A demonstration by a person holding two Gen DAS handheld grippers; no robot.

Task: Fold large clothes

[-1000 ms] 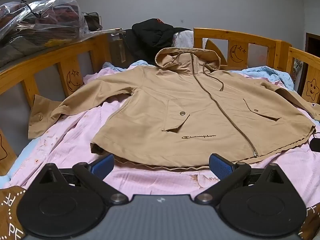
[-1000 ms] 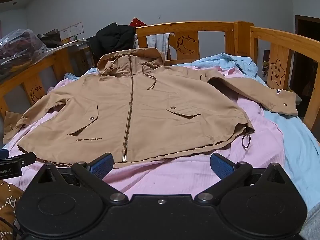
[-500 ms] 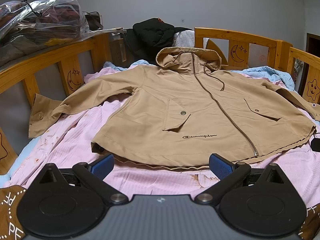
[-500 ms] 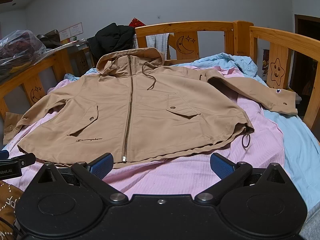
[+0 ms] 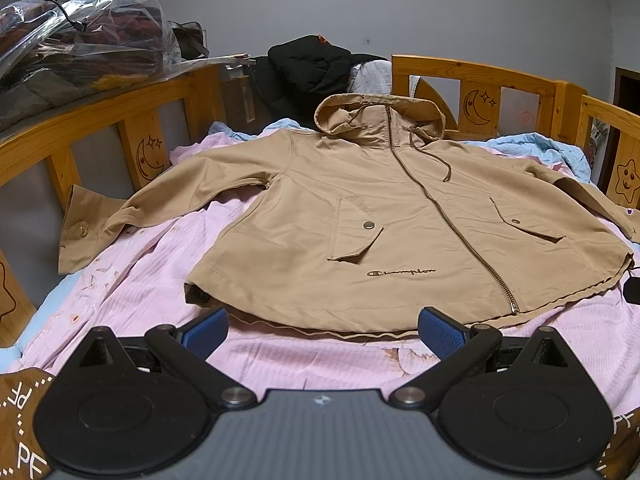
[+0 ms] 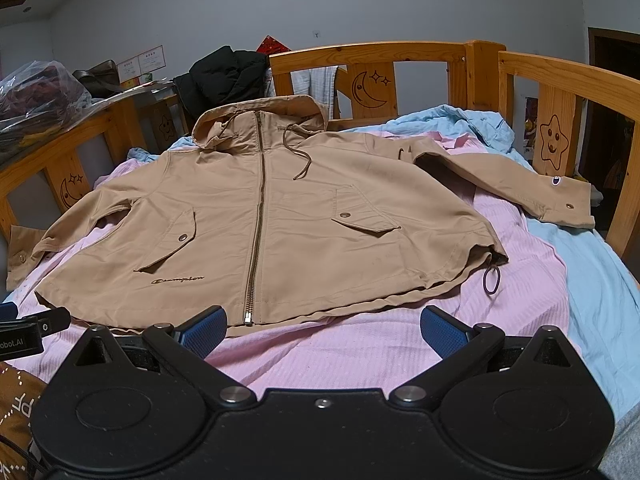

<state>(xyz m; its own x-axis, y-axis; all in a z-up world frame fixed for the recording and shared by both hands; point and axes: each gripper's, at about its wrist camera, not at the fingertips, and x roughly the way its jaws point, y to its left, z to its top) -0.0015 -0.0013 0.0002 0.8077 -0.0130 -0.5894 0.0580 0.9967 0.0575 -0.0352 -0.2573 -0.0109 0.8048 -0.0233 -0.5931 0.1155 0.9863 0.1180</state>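
Observation:
A tan hooded zip jacket point(image 5: 360, 208) lies flat, front up, on the pink sheet point(image 5: 152, 280), sleeves spread to both sides, hood toward the headboard. It also shows in the right wrist view point(image 6: 280, 216). My left gripper point(image 5: 322, 330) is open and empty, just short of the jacket's hem, left of the zip end. My right gripper point(image 6: 322, 326) is open and empty, just short of the hem, right of the zip end. The left sleeve cuff point(image 5: 80, 232) rests against the left rail. The right sleeve cuff point(image 6: 568, 208) lies on the blue sheet.
Wooden bed rails point(image 6: 400, 64) with moon and star carvings enclose the bed. A black coat point(image 5: 312, 64) hangs over the headboard. Plastic-wrapped bundles point(image 5: 80, 36) sit on a shelf at left. A blue sheet point(image 6: 592, 280) lies at right. The left gripper's body point(image 6: 24, 332) shows at left.
Both grippers stay open near the hem. The views have shifted only slightly; the jacket has not moved.

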